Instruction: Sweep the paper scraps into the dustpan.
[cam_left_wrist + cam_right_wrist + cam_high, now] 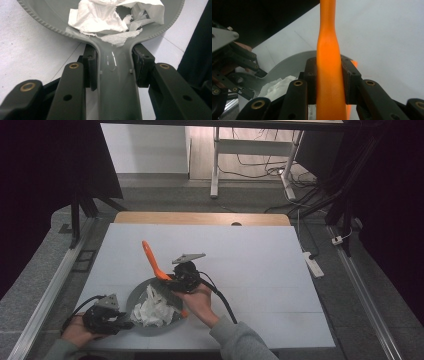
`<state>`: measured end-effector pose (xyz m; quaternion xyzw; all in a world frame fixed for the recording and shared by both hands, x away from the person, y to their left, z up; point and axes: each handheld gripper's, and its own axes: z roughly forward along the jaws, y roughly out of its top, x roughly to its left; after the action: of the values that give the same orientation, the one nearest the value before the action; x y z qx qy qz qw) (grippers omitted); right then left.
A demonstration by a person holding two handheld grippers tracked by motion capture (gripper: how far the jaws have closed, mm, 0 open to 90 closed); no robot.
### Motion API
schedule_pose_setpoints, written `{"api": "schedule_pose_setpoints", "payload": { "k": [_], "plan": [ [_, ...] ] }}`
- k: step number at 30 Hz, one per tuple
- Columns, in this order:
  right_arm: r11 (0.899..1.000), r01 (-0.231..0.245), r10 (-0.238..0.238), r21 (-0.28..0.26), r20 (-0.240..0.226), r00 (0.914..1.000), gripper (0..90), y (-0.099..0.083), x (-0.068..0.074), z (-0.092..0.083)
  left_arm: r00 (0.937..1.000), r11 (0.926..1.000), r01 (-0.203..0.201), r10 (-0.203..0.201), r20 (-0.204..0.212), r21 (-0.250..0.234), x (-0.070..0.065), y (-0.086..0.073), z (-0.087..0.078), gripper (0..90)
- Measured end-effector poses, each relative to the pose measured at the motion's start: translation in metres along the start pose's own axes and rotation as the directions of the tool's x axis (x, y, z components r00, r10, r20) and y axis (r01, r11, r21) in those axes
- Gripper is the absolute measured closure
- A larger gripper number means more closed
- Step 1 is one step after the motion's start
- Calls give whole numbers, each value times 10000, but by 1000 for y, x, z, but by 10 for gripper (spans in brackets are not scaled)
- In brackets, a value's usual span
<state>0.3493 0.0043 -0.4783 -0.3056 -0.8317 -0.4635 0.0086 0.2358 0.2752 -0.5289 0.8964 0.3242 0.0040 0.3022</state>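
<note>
The left gripper (124, 324) clamps the grey pan's (134, 296) handle, steadying it on the worktop (260, 270). The right gripper (176, 281) grips an orange spatula (154, 261), its handle slanting up-left and blade down among crumpled paper (152, 307).

- Lab / recording rig, not a home.
- Counter (260, 255) has a plain white top over a wood edge; grey carpet floor (165, 200) all round.
- Metal rails (47, 295) run along the floor at 9 and 3 o'clock.
- Black curtains (45, 175) hang at 10 and 2 o'clock.
- White desk frame (216, 165) at 12 o'clock, loose cables (260, 167) under it.
- Power strip (313, 264) on the floor at 3 o'clock.
</note>
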Motion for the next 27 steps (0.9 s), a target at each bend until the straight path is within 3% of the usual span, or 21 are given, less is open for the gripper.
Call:
{"api": "schedule_pose_setpoints", "payload": {
  "k": [9, 12, 16, 19, 22, 25, 27],
  "plan": [
    [9981, 449, -415, -415, 791, 9960, 707, 4, -12, -27, 10000, 10000, 47, -47, 12, -35, 0, 0, 0, 616],
    [9977, 280, -223, -624, 896, 9957, 707, 3, -20, -36, 10000, 10000, 43, -43, 5, -38, 0, 0, 0, 616],
    [9969, 177, -62, -763, 1483, 9889, 707, 2, -37, -45, 10000, 10000, 33, -33, 1, -26, 0, 0, 0, 616],
    [9988, 190, -91, -451, 2095, 9778, 707, -1, -49, -49, 10000, 10000, 32, -32, 7, -27, 0, 0, 0, 616],
    [9996, -102, 155, -244, 2270, 9738, 707, -6, -60, -53, 10000, 10000, 40, -40, 13, -23, 0, 0, 0, 616],
    [9994, -181, 99, 288, 2616, 9651, 707, -12, -65, -52, 10000, 10000, 25, -25, -3, -10, 0, 0, 0, 616],
    [9984, -191, 44, 525, 2655, 9641, 708, -17, -65, -51, 10000, 10000, 8, -8, 0, 12, 0, 1, 1, 616]
  ]
}}
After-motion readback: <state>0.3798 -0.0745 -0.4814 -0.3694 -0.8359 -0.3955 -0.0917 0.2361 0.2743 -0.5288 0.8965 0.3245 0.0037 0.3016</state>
